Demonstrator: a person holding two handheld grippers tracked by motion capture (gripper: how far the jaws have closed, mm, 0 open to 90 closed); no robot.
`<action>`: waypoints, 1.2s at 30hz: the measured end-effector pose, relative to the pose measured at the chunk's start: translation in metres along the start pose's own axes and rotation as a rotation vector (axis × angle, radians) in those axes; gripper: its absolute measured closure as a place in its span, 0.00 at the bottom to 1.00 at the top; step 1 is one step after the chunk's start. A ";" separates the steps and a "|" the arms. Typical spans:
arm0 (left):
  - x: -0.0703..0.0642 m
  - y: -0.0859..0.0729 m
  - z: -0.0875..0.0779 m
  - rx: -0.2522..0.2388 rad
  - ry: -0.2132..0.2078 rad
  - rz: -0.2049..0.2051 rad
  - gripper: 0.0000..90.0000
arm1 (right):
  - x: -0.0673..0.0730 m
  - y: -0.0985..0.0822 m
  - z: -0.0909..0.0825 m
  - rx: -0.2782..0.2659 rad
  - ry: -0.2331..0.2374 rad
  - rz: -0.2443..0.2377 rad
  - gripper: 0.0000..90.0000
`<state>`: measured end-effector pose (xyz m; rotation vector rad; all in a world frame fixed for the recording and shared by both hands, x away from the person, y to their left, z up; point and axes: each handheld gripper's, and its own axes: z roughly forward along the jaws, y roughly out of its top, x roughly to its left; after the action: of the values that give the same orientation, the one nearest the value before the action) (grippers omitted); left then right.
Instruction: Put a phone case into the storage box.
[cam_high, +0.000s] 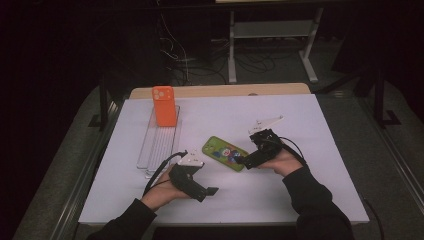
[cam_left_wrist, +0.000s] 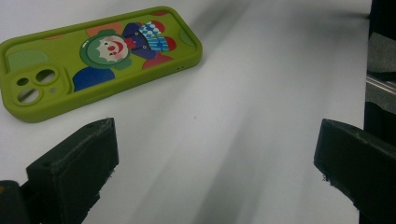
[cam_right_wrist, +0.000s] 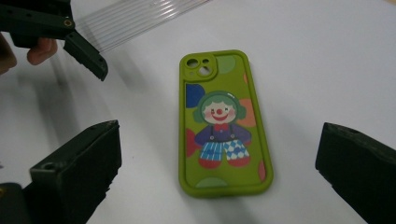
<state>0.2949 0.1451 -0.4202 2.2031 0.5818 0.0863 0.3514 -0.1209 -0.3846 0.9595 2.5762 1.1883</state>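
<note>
Here the right tool, jaws spread, faces the green phone case; left tool spread too.

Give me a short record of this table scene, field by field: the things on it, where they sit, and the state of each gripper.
surface: white table top
green clown-print phone case: flat, camera holes up, between the right gripper's open jaws
orange phone case: on the far end of the clear ribbed plastic tray
left gripper: open, empty, near the green case
right gripper: open, at the green case, not yet closed
</note>
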 end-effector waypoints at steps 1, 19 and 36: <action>0.000 0.000 0.000 0.000 0.000 0.000 0.00 | 0.000 0.002 0.002 0.000 0.000 0.000 0.00; 0.001 0.000 -0.002 -0.001 0.005 0.007 0.00 | -0.004 0.020 0.041 0.070 -0.005 -0.026 0.00; 0.001 0.000 -0.002 0.001 0.009 -0.007 0.00 | -0.008 0.010 0.076 0.204 -0.029 -0.065 0.00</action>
<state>0.2952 0.1470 -0.4196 2.2023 0.5947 0.0918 0.3914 -0.0732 -0.4295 0.9140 2.7223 0.9025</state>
